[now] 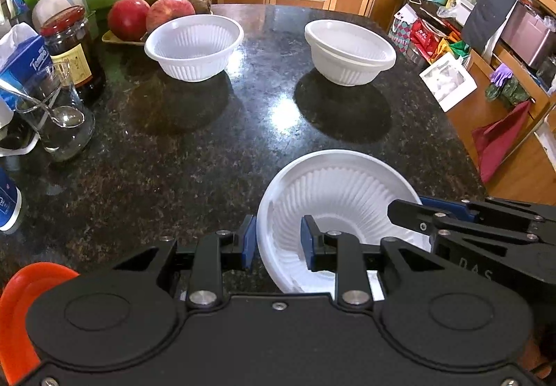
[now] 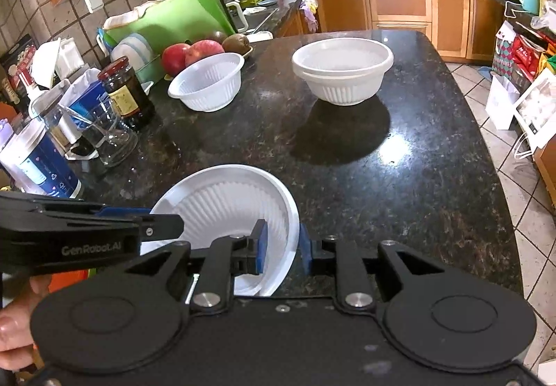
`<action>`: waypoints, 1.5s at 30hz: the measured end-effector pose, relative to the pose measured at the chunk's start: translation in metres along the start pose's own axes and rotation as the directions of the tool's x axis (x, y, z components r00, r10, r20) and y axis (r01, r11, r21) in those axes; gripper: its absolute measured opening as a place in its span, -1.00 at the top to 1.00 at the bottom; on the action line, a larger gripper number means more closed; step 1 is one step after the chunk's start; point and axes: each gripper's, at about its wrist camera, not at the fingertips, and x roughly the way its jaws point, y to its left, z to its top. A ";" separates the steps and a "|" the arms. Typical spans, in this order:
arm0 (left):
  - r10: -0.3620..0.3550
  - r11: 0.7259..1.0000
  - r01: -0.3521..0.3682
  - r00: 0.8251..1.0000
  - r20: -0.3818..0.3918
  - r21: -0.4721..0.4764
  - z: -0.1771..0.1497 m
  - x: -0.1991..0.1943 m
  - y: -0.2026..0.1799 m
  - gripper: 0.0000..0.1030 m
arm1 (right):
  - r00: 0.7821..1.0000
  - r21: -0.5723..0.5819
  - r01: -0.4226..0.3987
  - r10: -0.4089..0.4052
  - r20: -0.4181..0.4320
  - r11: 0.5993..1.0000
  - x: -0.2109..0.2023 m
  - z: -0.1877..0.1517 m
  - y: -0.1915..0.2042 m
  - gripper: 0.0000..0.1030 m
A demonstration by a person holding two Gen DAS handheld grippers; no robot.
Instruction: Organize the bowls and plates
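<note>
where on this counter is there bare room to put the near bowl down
Bare granite lies between the near bowl, the left bowl and the stacked bowls. The left edge is crowded: jar, glass, fruit.

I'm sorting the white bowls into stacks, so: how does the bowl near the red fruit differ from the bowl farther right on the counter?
The left bowl is a single bowl; the right bowl shows a doubled rim, apparently two nested. The left bowl stands beside the red fruit; the right bowl stands alone on bare counter. Both are white, ribbed, upright and untouched by either gripper.
</note>
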 end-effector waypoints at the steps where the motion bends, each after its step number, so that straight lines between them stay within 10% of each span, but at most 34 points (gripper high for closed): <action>1: 0.001 1.000 -0.001 1.000 0.000 -0.001 0.001 0.000 0.000 0.30 | 1.000 0.003 0.004 -0.004 0.002 1.000 0.000 0.000 -0.001 0.55; 30: 0.108 0.994 -0.111 0.989 0.097 0.020 0.002 -0.026 0.006 0.30 | 0.992 -0.005 0.004 -0.004 0.126 1.000 -0.054 0.006 0.002 0.48; 45: 0.108 0.989 -0.123 0.979 0.175 0.078 0.053 -0.044 -0.010 0.29 | 0.981 -0.001 0.006 -0.006 0.194 1.000 -0.097 0.053 -0.039 0.49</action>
